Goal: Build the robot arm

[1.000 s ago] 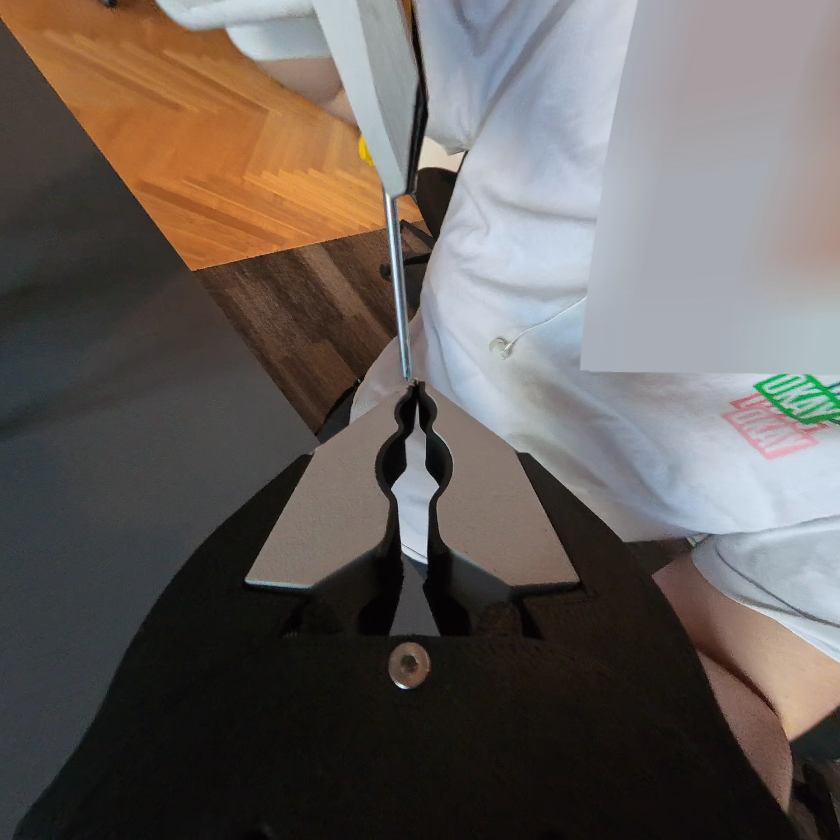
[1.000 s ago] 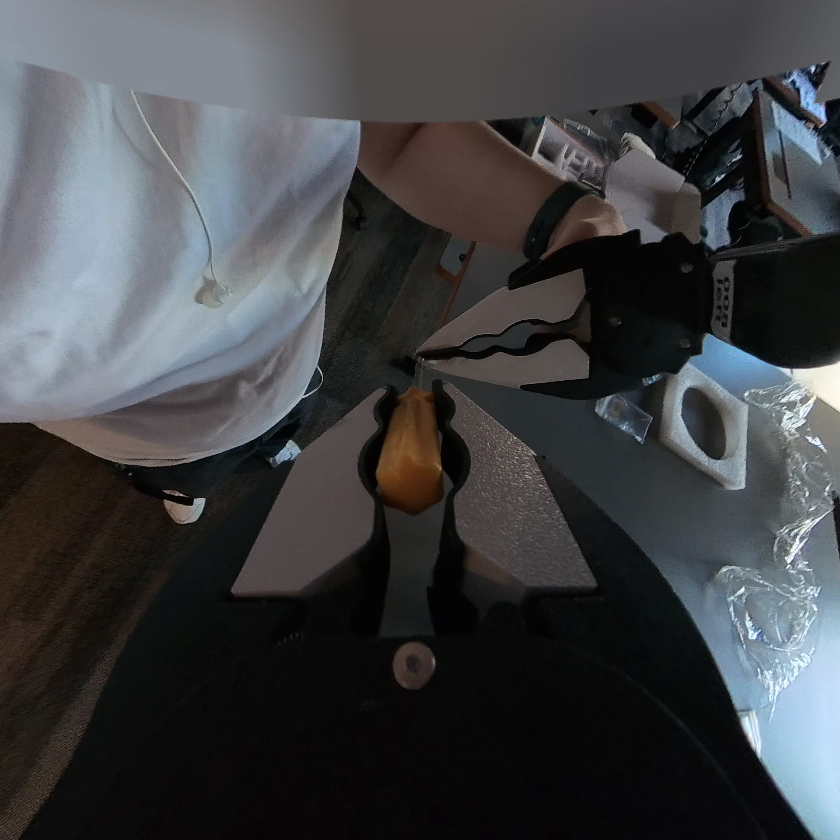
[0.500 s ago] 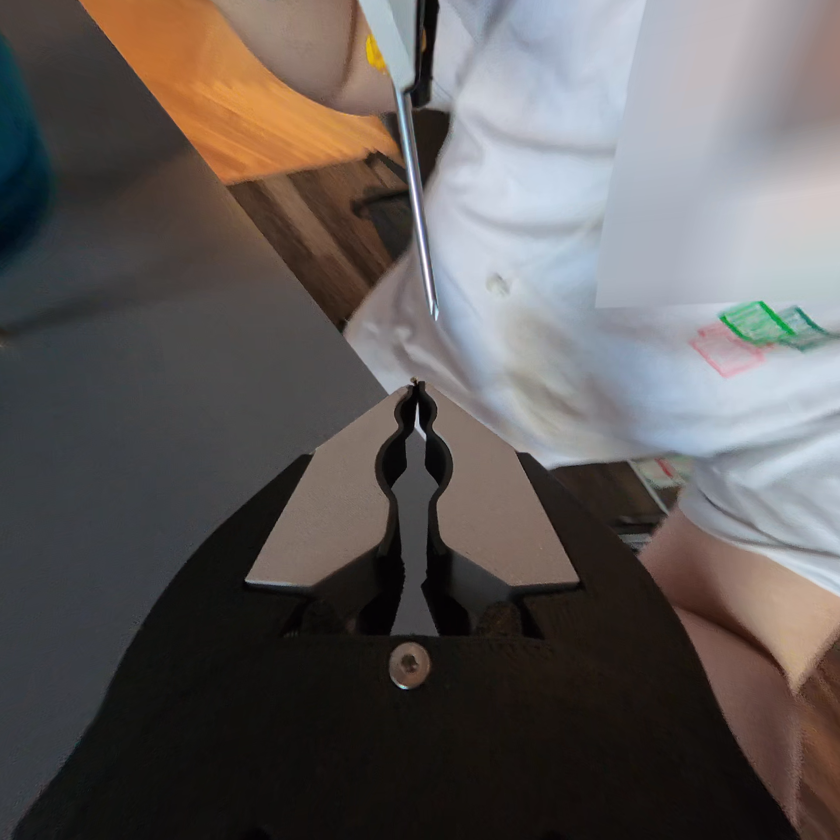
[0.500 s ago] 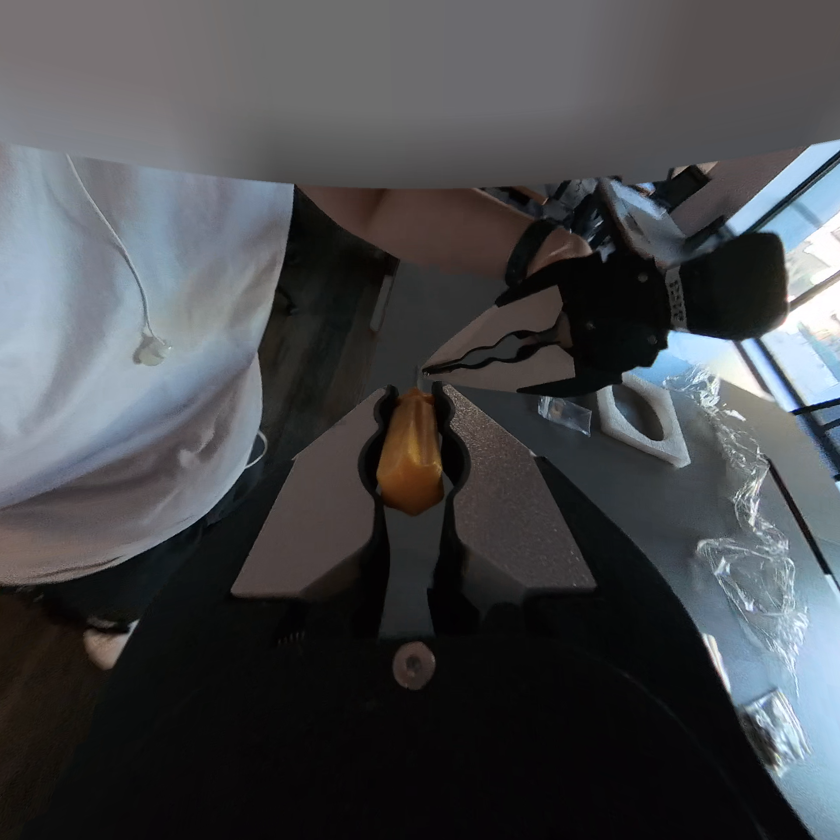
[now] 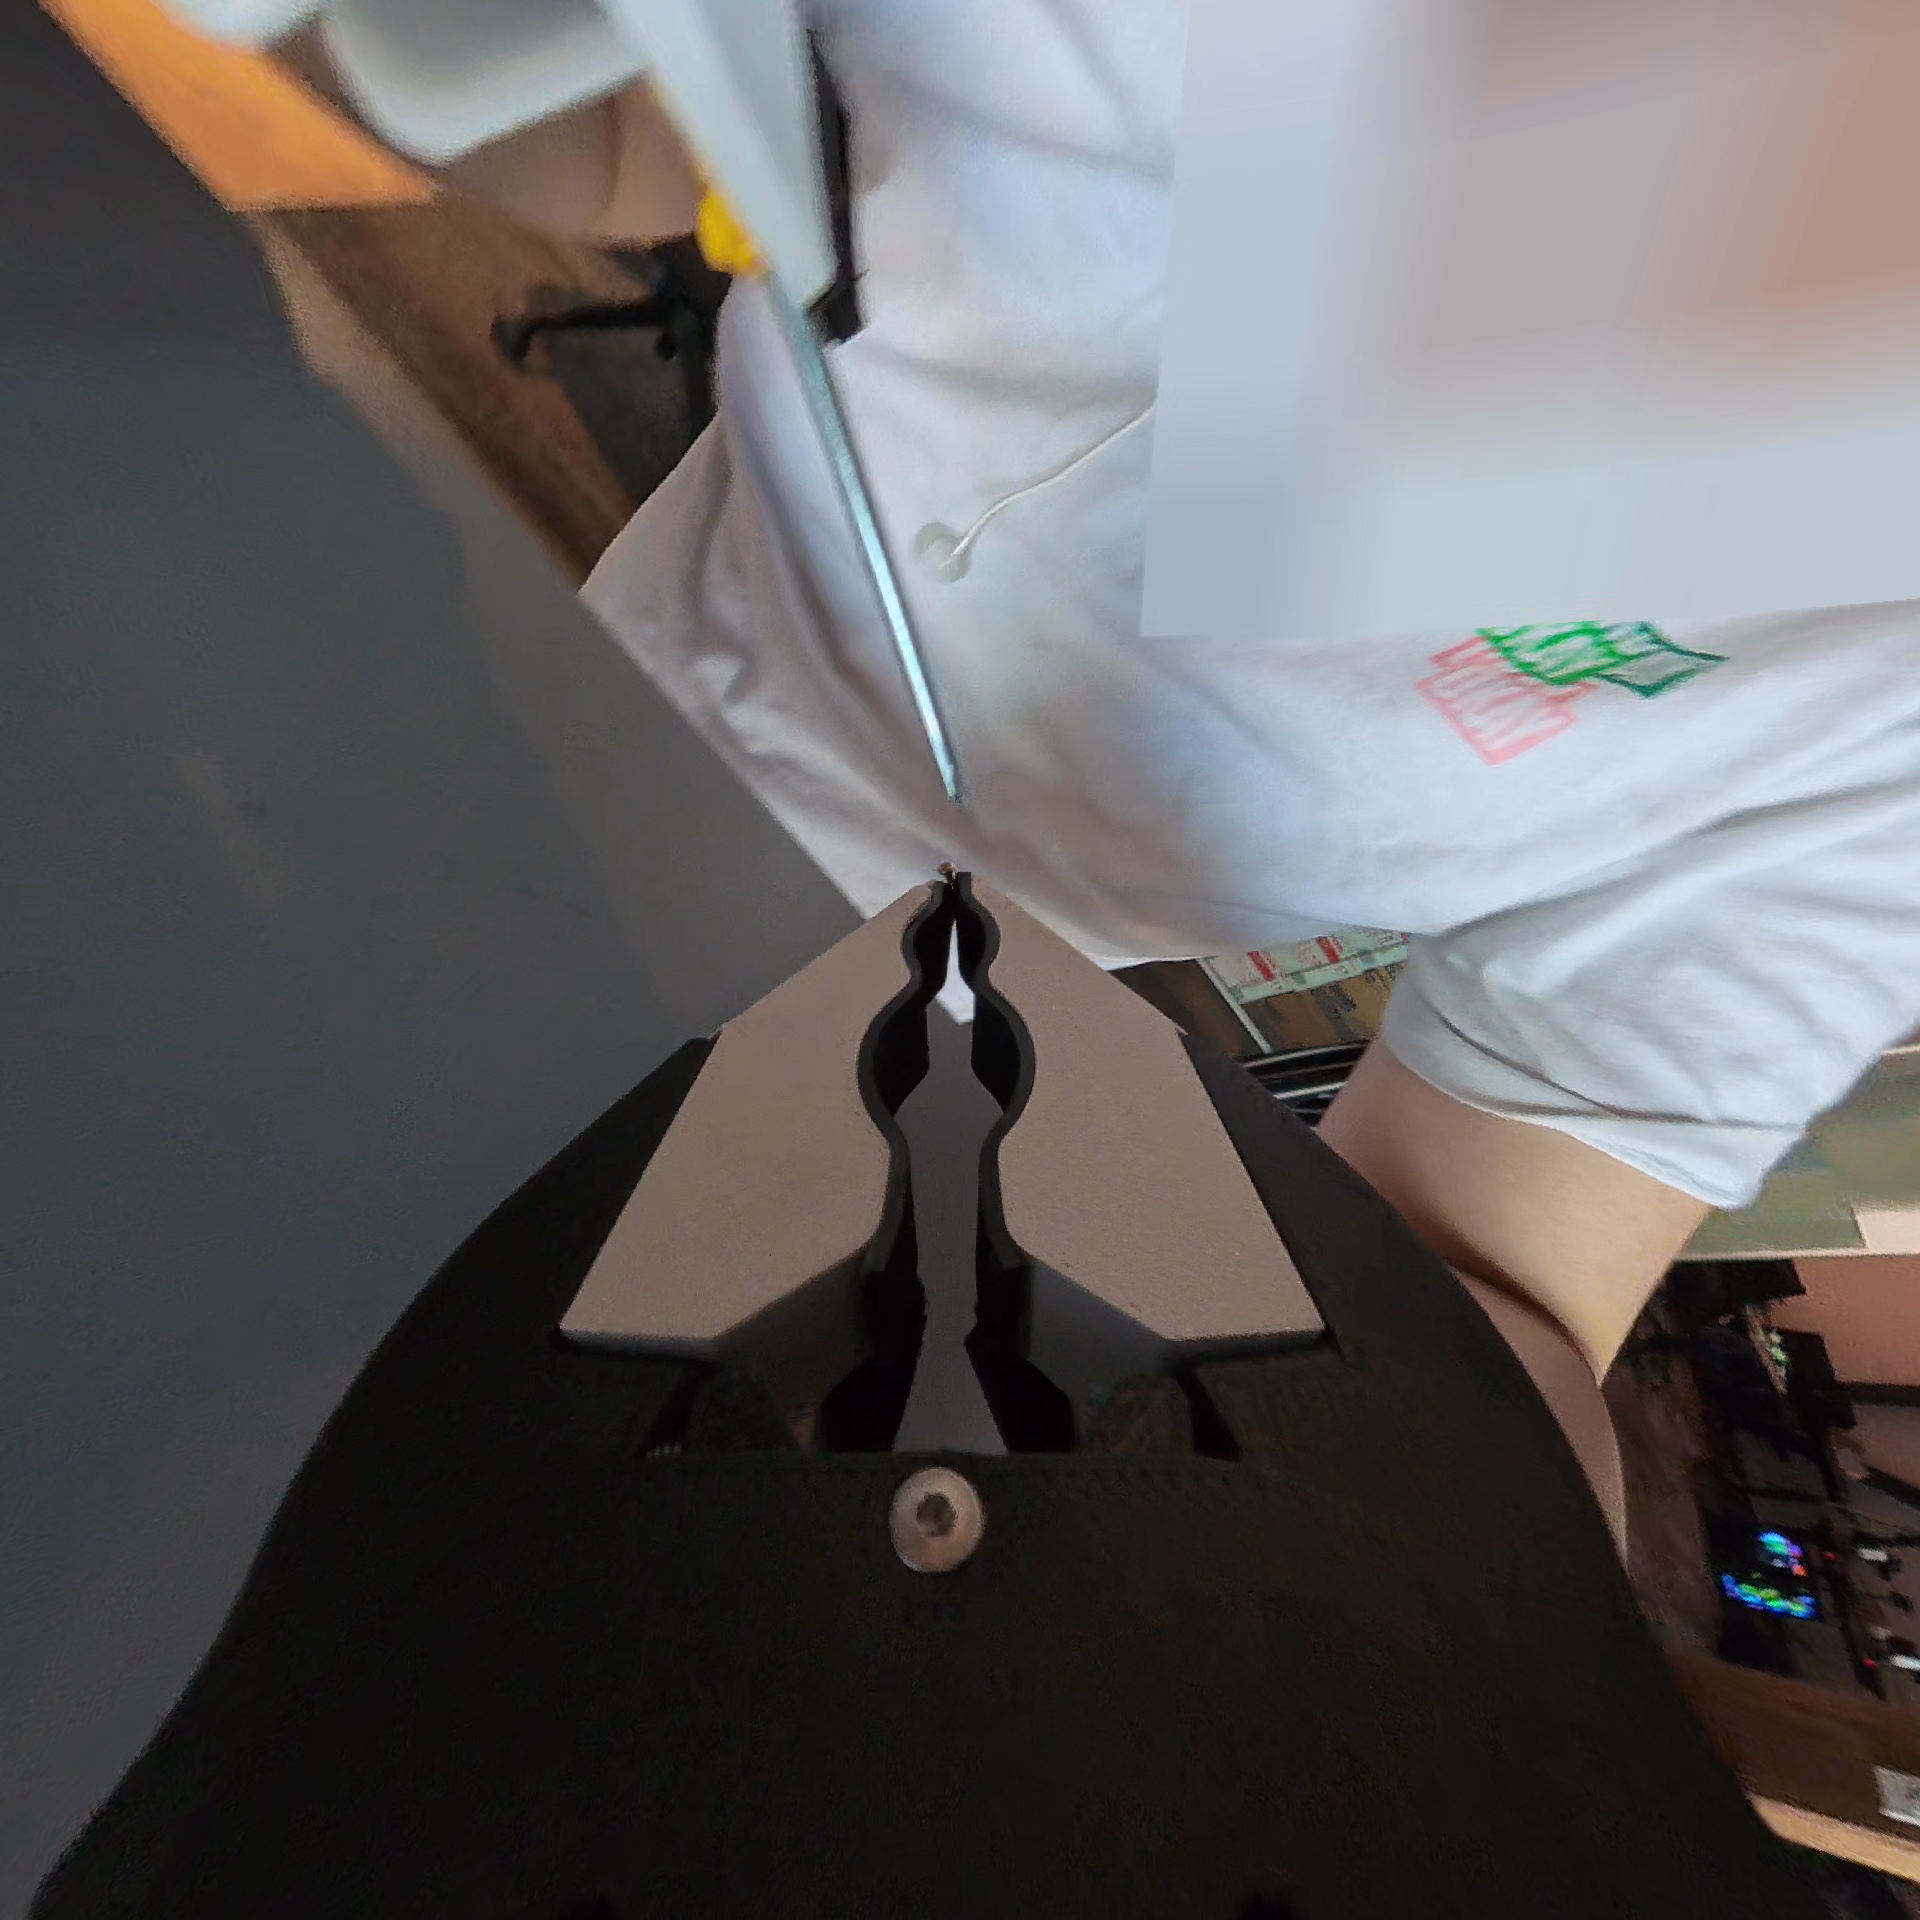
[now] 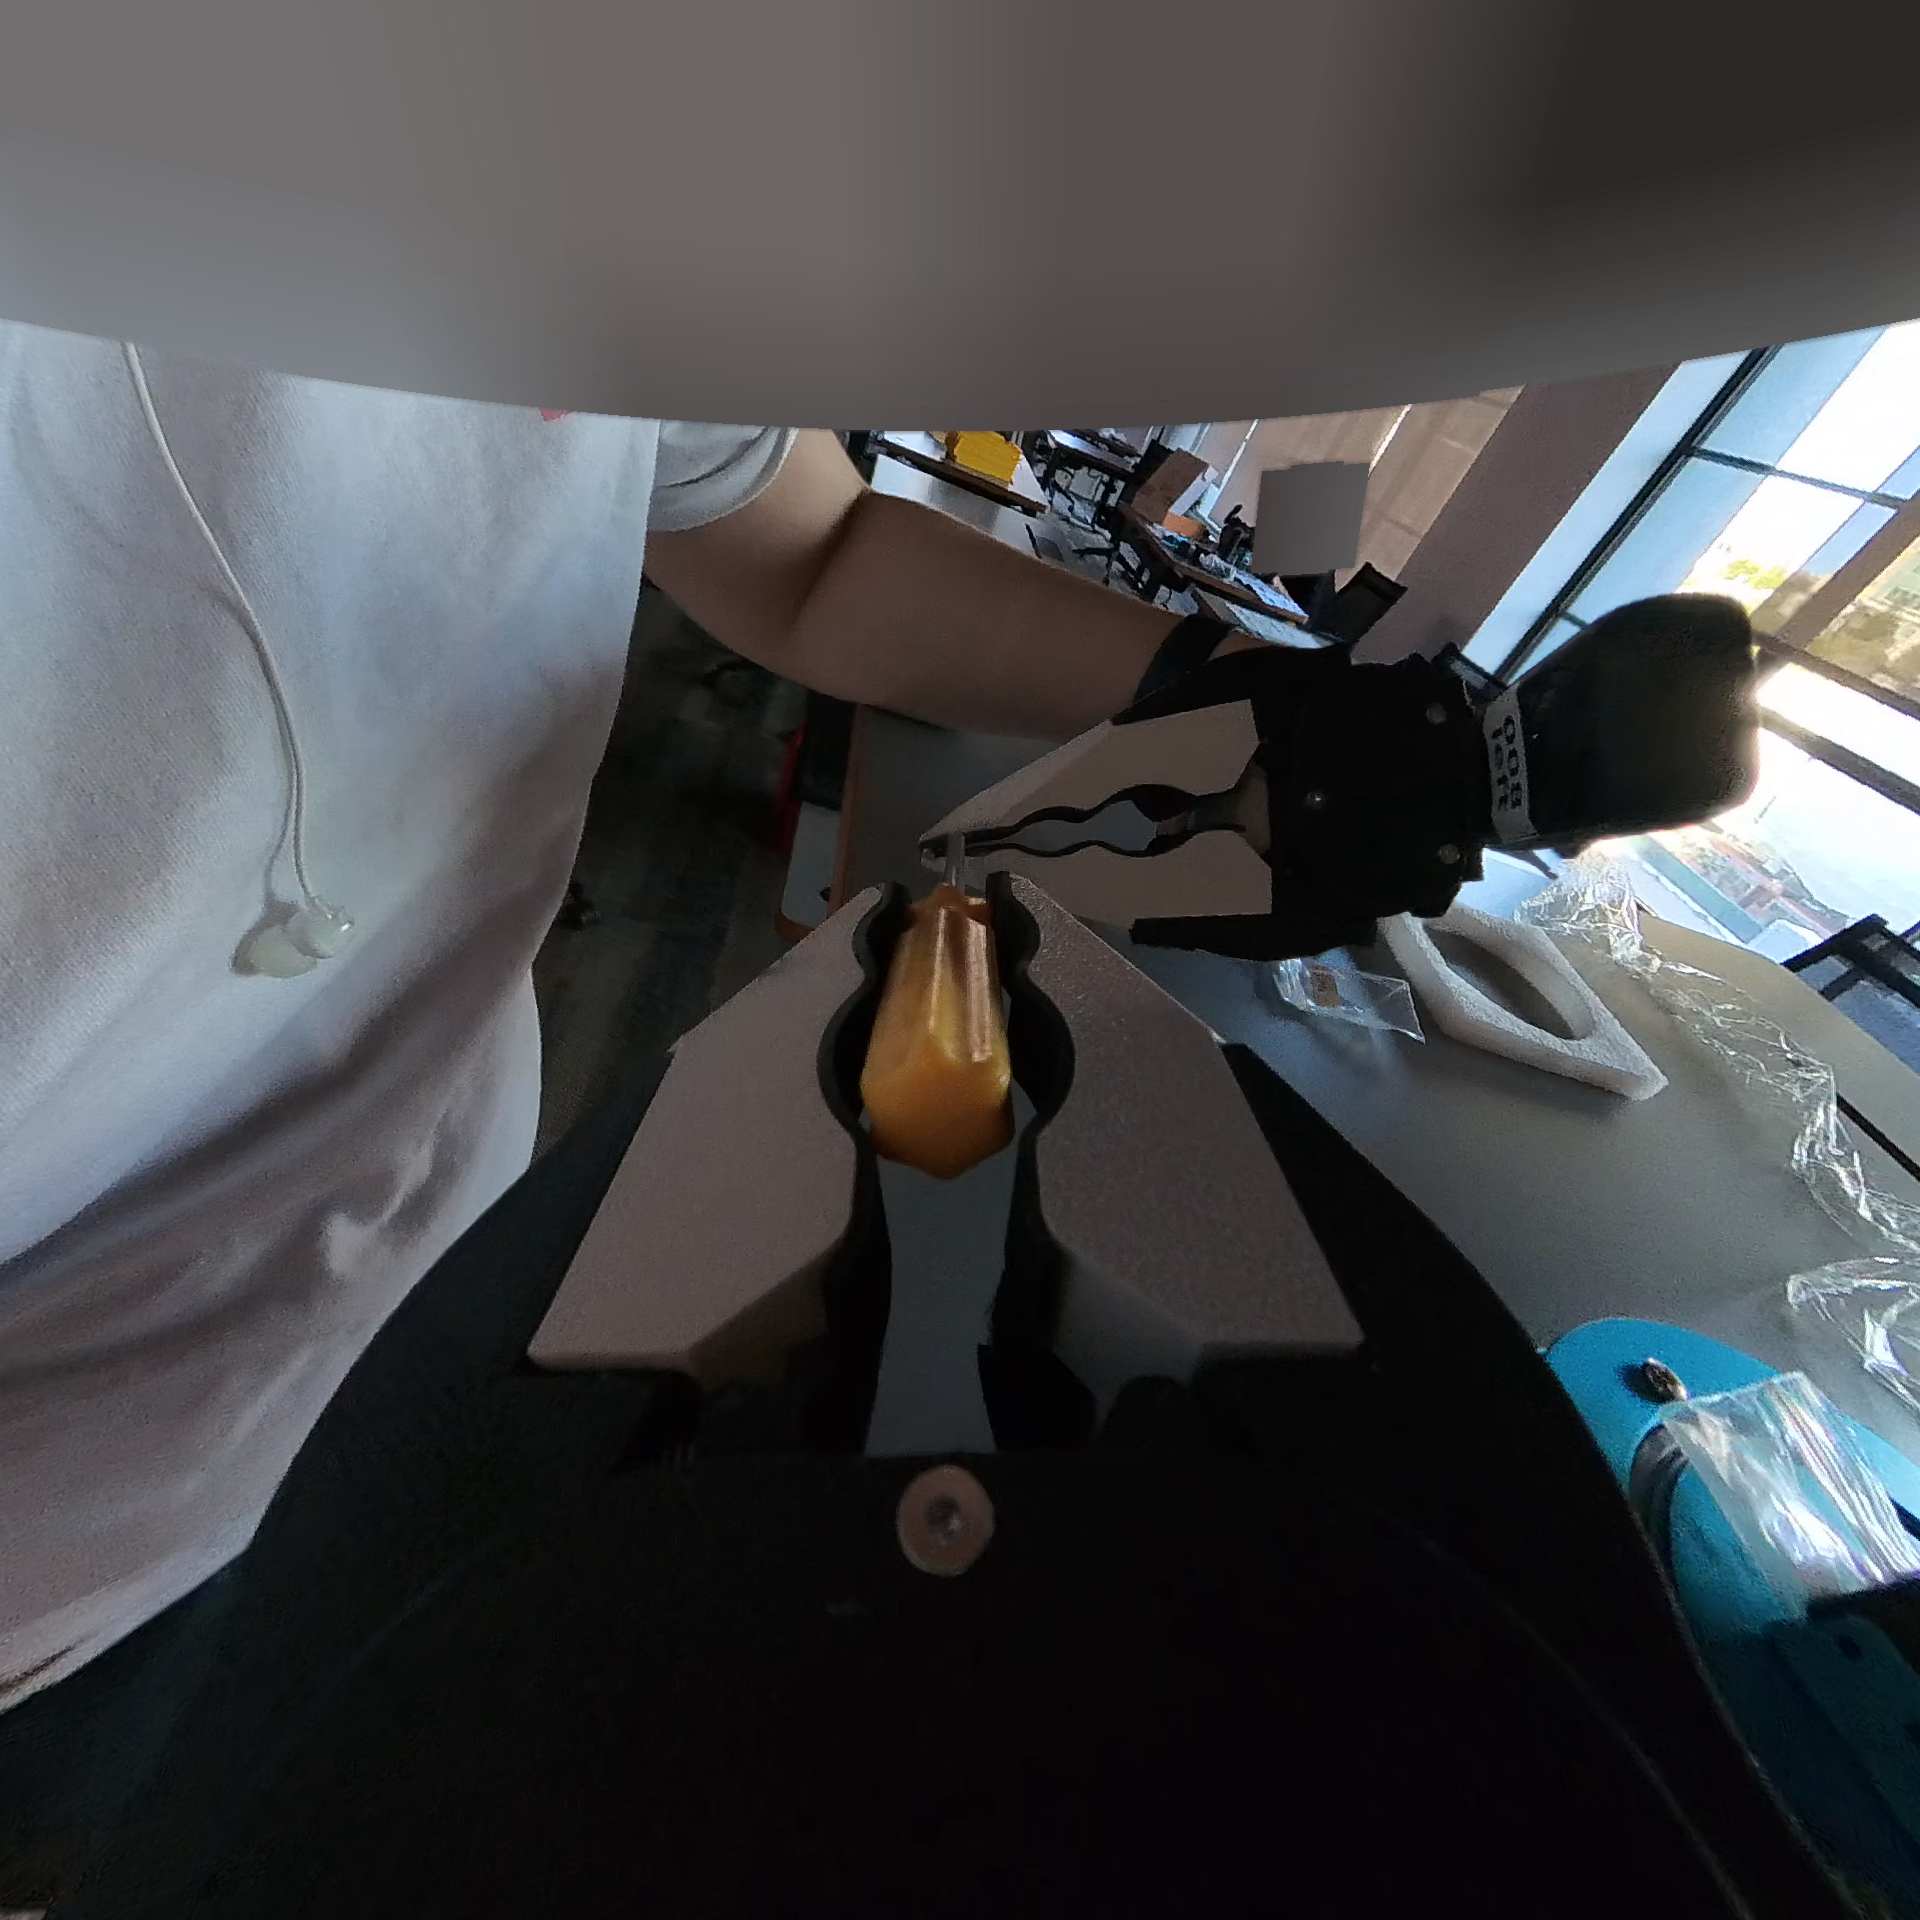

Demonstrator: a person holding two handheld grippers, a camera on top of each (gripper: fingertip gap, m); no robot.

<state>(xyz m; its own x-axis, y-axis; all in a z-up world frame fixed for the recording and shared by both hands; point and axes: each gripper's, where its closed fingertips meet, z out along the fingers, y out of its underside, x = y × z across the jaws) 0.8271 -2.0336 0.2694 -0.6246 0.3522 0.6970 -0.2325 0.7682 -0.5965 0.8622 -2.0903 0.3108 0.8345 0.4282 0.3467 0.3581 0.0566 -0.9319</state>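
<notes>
My right gripper [image 6: 943,891] is shut on the yellow-orange handle of a screwdriver [image 6: 935,1039]. In the left wrist view its thin metal shaft [image 5: 873,540] slants down from the right gripper's finger [image 5: 748,135]. The shaft's tip ends just short of my left gripper [image 5: 951,883]. The left gripper is shut, with a tiny screw [image 5: 944,871] pinched at its very tips. In the right wrist view the left gripper [image 6: 940,844] comes in from the right, its tips meeting the shaft just beyond my right fingers. Both grippers are held in the air in front of the person's white shirt [image 5: 1143,779].
A grey table [image 6: 1455,1143] lies to the right, with a white foam piece [image 6: 1507,997], a small plastic bag [image 6: 1340,987], crumpled clear wrap [image 6: 1766,1039] and a blue object [image 6: 1621,1371] near the front. The table [image 5: 260,727] also fills the left of the left wrist view. Tip to tip, the grippers are about 8 cm apart.
The screwdriver tip touched the left gripper's tips a second ago, drew away, and is now close again with a small gap. Both views have swung. Both grips are unchanged.
</notes>
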